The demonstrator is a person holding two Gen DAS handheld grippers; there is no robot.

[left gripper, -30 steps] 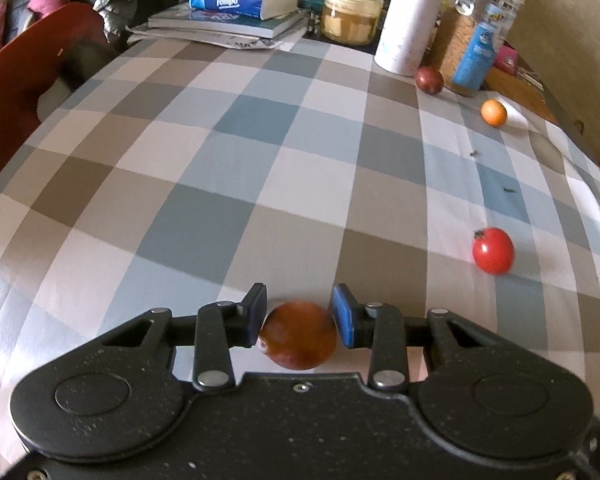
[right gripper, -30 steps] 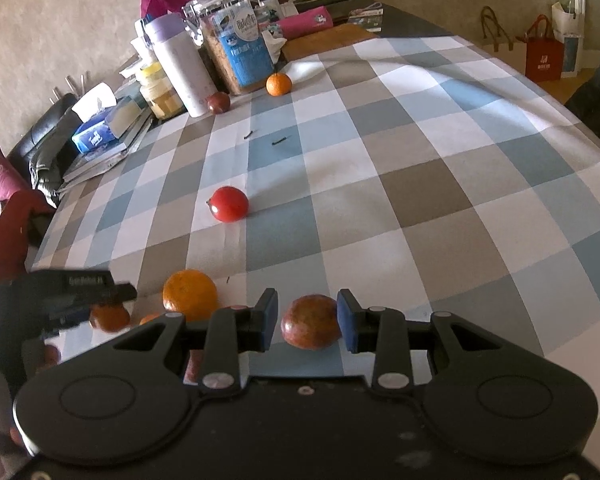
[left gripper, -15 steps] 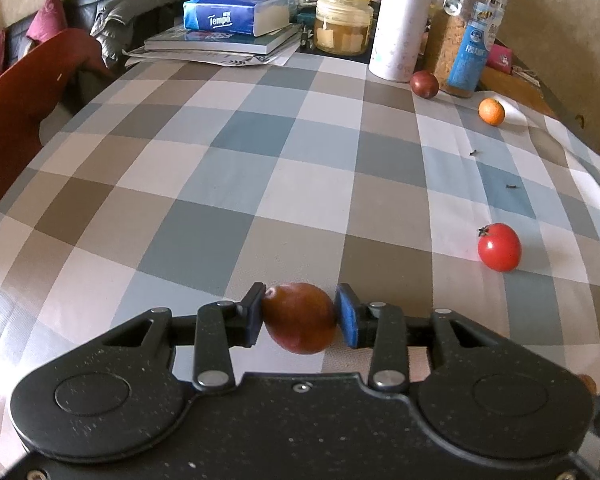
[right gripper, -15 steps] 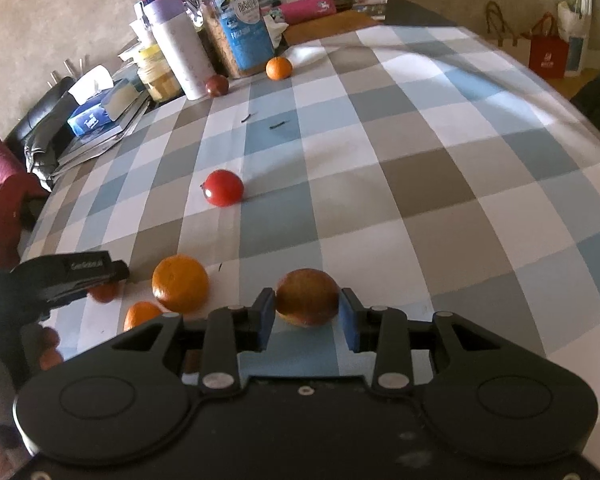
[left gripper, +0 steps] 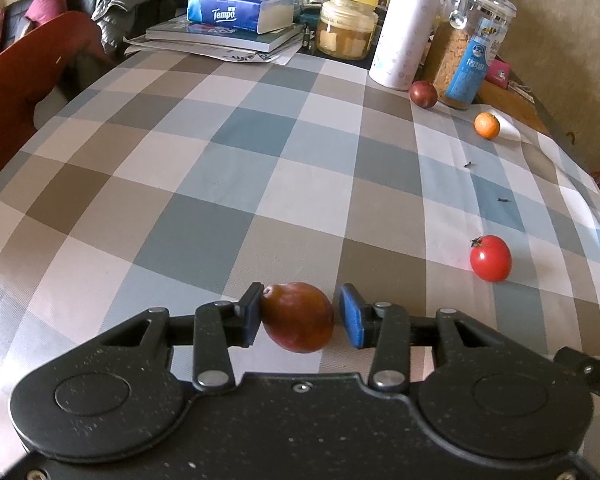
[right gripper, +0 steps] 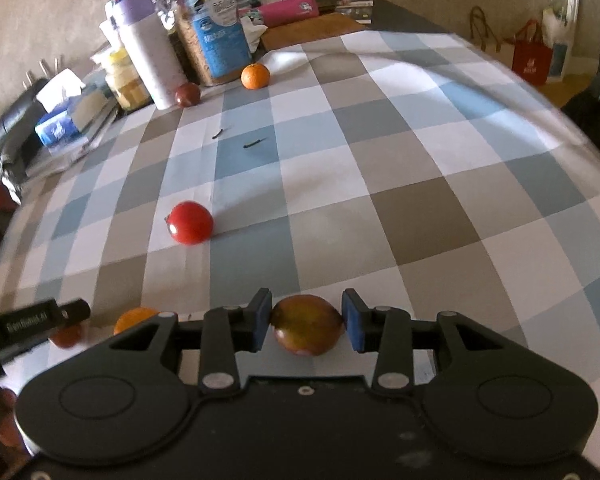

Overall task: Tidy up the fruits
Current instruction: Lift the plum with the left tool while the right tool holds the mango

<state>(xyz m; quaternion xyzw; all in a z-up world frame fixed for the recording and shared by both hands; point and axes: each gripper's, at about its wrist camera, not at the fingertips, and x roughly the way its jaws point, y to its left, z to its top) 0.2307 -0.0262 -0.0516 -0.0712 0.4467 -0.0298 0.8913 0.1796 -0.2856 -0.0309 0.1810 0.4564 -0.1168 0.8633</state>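
Observation:
In the left wrist view a brown-red fruit [left gripper: 298, 317] rests on the checked tablecloth [left gripper: 260, 168] between the fingers of my left gripper [left gripper: 300, 314]. Its jaws are opening: the left pad still touches the fruit and a gap shows at the right pad. My right gripper [right gripper: 306, 320] is also opening around a red-yellow fruit [right gripper: 307, 326], with thin gaps on both sides. A red tomato [left gripper: 491, 258] [right gripper: 190, 222], a small orange [left gripper: 487, 125] [right gripper: 255, 76] and a dark round fruit [left gripper: 423, 94] [right gripper: 187, 94] lie farther off. An orange [right gripper: 134, 318] is half hidden behind my right gripper.
A tissue pack [left gripper: 236, 10] on books, a yellow-lidded jar [left gripper: 346, 26], a white bottle [left gripper: 406, 28] and a cereal container [left gripper: 466, 46] crowd the far edge. A red chair [left gripper: 16, 76] stands at the left. My left gripper's finger [right gripper: 32, 322] shows over a small reddish fruit [right gripper: 66, 338].
Both pairs of jaws have widened and no longer squeeze their fruits. The right gripper has moved forward over the table, so the orange to its left is now partly hidden.

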